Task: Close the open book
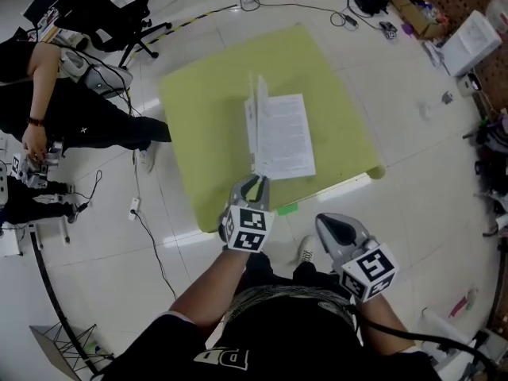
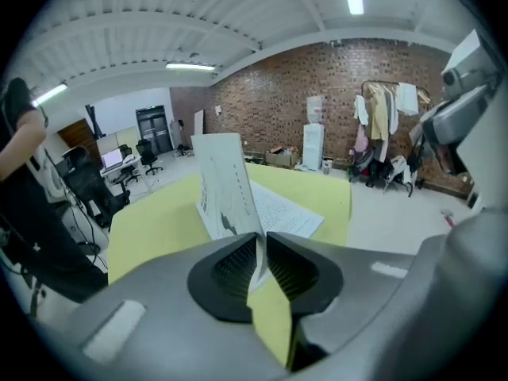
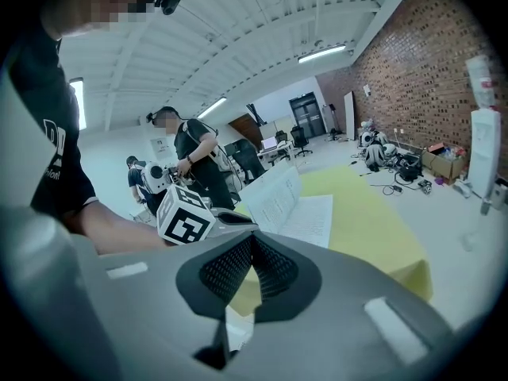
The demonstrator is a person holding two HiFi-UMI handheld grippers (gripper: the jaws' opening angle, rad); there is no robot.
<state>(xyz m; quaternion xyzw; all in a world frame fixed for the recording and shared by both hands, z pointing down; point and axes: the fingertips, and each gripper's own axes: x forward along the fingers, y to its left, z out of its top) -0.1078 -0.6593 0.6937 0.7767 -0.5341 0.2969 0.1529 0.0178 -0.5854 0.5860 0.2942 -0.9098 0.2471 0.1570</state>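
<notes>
Upright page (image 1: 255, 125) of white open paper book (image 1: 284, 137) flanked, seemingly unpinched, by slightly parted left tongs (image 1: 255, 182) at yellow square desk's (image 1: 206, 101) front edge, right tongs (image 1: 325, 221) closed, empty

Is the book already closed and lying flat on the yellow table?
No, the book lies open on the yellow table, with some pages standing upright.

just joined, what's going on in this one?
A person with a gripper in each hand is working on an open book on a yellow-green table. Its left pages stand upright, and their near edge sits between the slightly parted jaws of the left gripper. The right gripper is shut, empty, short of the table.
</notes>
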